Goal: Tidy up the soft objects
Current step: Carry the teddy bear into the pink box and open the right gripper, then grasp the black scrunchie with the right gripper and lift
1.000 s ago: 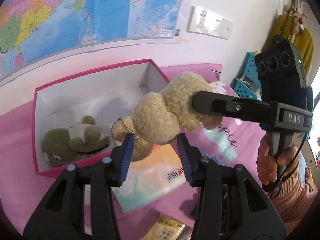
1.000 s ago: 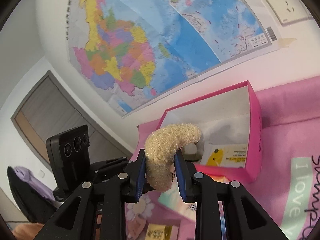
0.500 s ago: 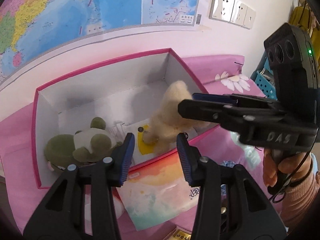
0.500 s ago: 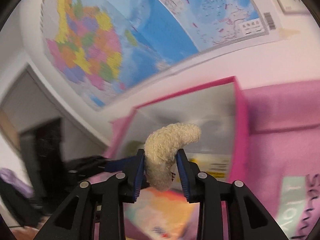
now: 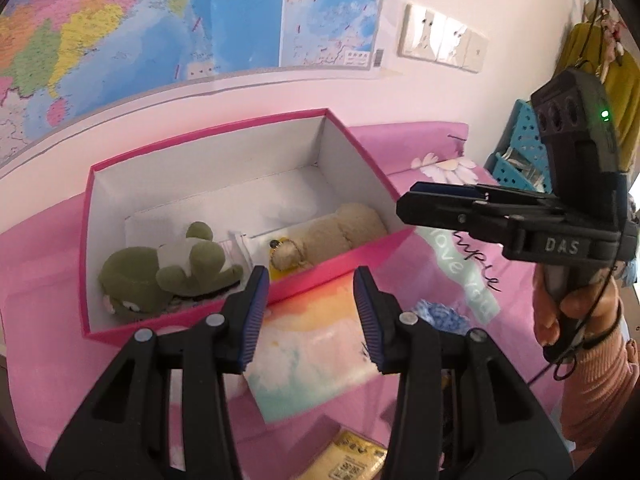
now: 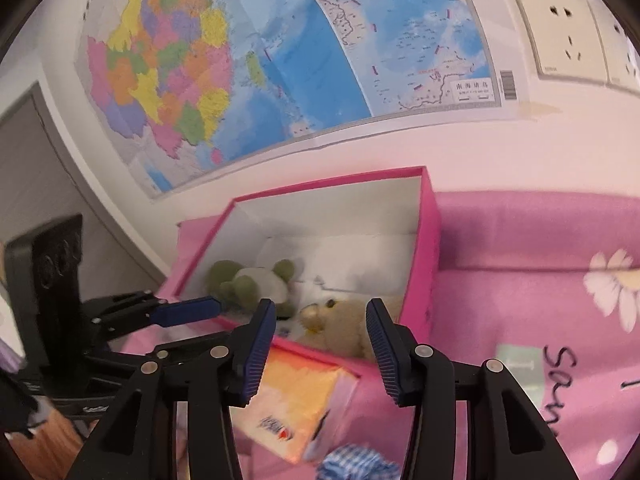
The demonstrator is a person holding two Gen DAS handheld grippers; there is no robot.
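My right tool (image 6: 320, 336) has just been opening; its ribbed blue pads stand apart with nothing between them, and the bear (image 6: 344, 326) lies free beyond them in the box (image 6: 428, 264). My left tool (image 5: 310, 316) is partly open too, jaws bare, poised over the box's near wall.

The box is stiff card, hot pink outside, matt white inside, a long open rectangle. The bear is a curly, nubby beige plush, lying on its side at the right end against the near wall, a bead chain (image 5: 286, 245) at its head. At the left end lies a frog (image 5: 168, 268), smooth olive-green plush with a pale belly, well apart from the bear. White paper lines the floor between them.

The box sits on a pink cloth (image 5: 40, 360) printed with daisies and script. Just before the box lies a glossy flat packet (image 5: 316, 356), orange fading to pale teal. Beside it is a scrap of blue knitted stuff (image 5: 436, 314). A paper map (image 6: 280, 60) hangs on the wall behind.
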